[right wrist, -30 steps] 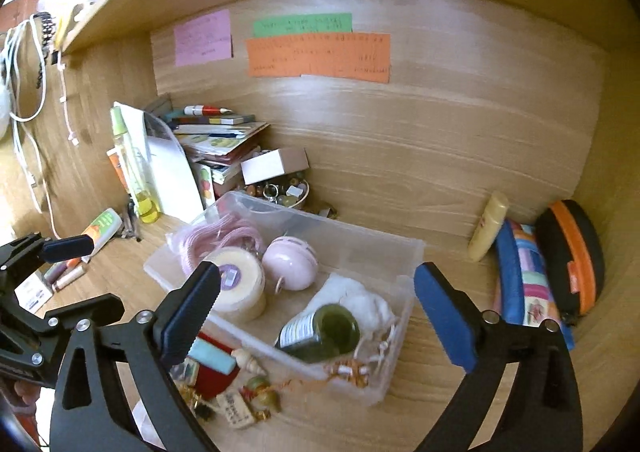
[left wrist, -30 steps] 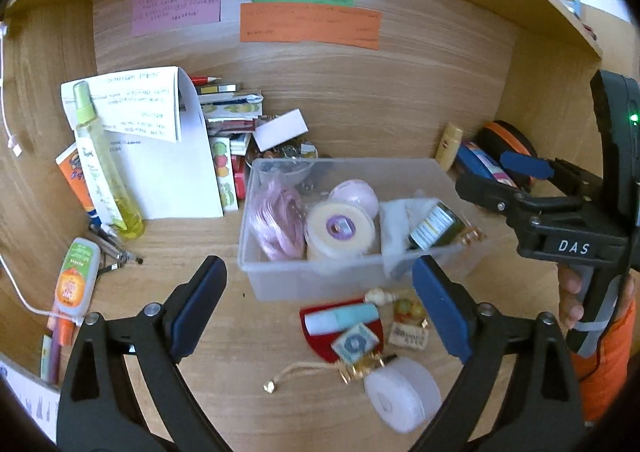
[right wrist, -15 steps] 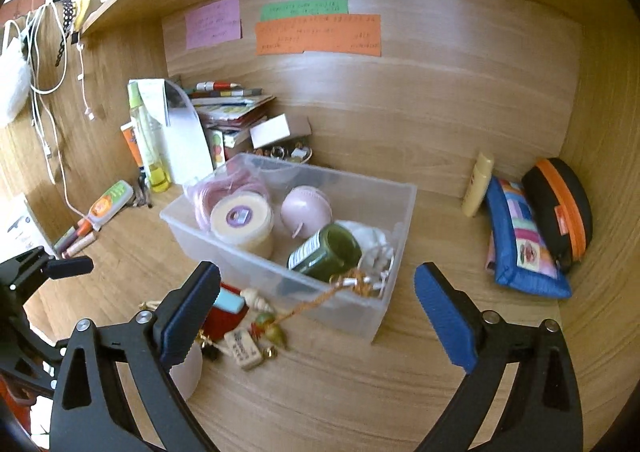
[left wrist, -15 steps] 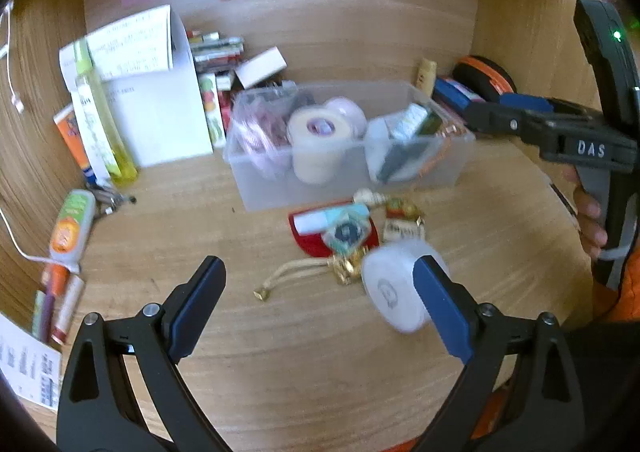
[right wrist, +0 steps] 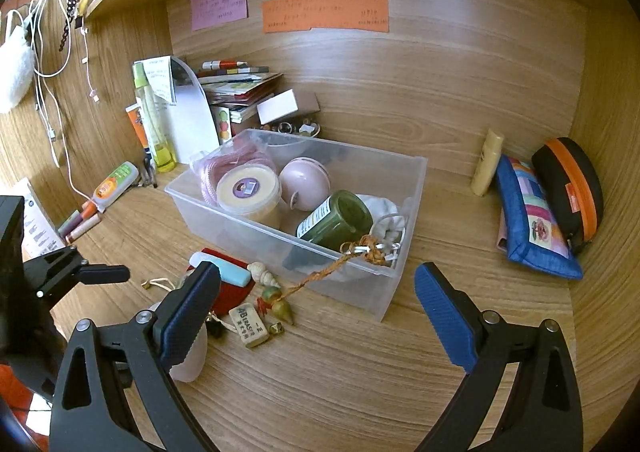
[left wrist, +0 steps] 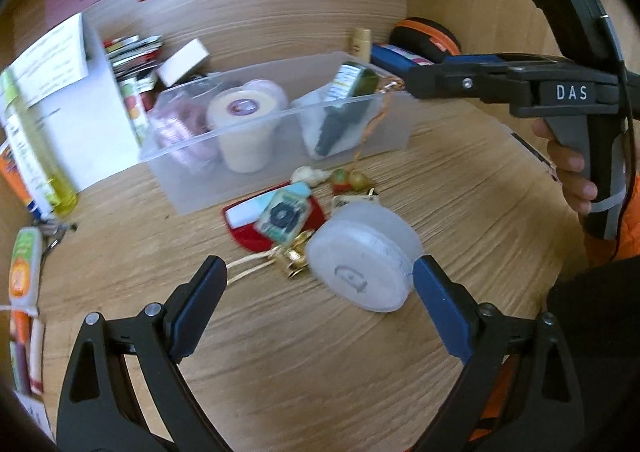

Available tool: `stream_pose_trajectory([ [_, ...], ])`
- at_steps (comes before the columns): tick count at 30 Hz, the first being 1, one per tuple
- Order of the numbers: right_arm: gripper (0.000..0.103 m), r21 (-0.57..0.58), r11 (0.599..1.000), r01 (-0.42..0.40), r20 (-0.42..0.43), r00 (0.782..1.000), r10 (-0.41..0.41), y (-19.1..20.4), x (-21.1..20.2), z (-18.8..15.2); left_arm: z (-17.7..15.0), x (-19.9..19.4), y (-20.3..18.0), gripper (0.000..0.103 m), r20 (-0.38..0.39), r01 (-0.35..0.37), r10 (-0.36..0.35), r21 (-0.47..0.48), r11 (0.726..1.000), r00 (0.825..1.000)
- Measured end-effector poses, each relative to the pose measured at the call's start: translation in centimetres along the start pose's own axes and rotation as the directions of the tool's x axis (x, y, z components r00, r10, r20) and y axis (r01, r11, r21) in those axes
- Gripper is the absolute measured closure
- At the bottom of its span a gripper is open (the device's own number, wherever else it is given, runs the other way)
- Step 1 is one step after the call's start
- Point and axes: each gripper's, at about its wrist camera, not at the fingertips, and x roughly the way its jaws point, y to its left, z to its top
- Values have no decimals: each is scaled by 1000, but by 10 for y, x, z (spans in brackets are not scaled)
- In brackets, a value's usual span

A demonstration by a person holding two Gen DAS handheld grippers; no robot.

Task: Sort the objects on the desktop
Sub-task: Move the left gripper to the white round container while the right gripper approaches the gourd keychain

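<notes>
A clear plastic bin [right wrist: 396, 268] [left wrist: 192, 192] on the desk holds a cream tape roll [right wrist: 248, 192], a pink ball [right wrist: 306, 182], pink cord, a green jar [right wrist: 336, 222] and white cloth. A braided cord [right wrist: 320, 276] hangs over its front rim. In front lie a red pouch [left wrist: 244, 234], a blue tube, a card, shells, an eraser [right wrist: 249, 325] and a round white case [left wrist: 362, 256]. My left gripper [left wrist: 320, 308] is open just short of the white case. My right gripper [right wrist: 316, 316] is open and empty above the trinkets.
At the back left stand a yellow bottle [right wrist: 150, 120], a white folder and stacked books [right wrist: 236, 88]. Glue and pens [right wrist: 114, 182] lie at the left. A blue pouch [right wrist: 532, 216], an orange-trimmed case [right wrist: 572, 188] and a beige tube [right wrist: 486, 162] sit at the right wall.
Both grippers have drawn back from the bin toward the desk's front. The white case now lies close between my left fingers. Both stay open.
</notes>
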Motion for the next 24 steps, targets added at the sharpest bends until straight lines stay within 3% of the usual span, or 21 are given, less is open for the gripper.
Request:
stream_pose_trajectory([
  [3,6,4,1000,-3,-12,1000,4,0,3,-1,5,8,-4,11,-8,27,-27,-3,1000,1000],
  [5,6,3,1000,-5,-23,1000,5,0,6,-3,7,12,-7,22,-18,57,-57,-20,998,998],
  [10,6,-1,1000,-3,-56,998,3,-1,11,-13,8,21,-12,35,-50,67,-70,-62,996,996],
  [24,8,54,999,0,-116,993,6,-18,26,-39,14,31,-17,38,-31,89,-94,-138,986,995],
])
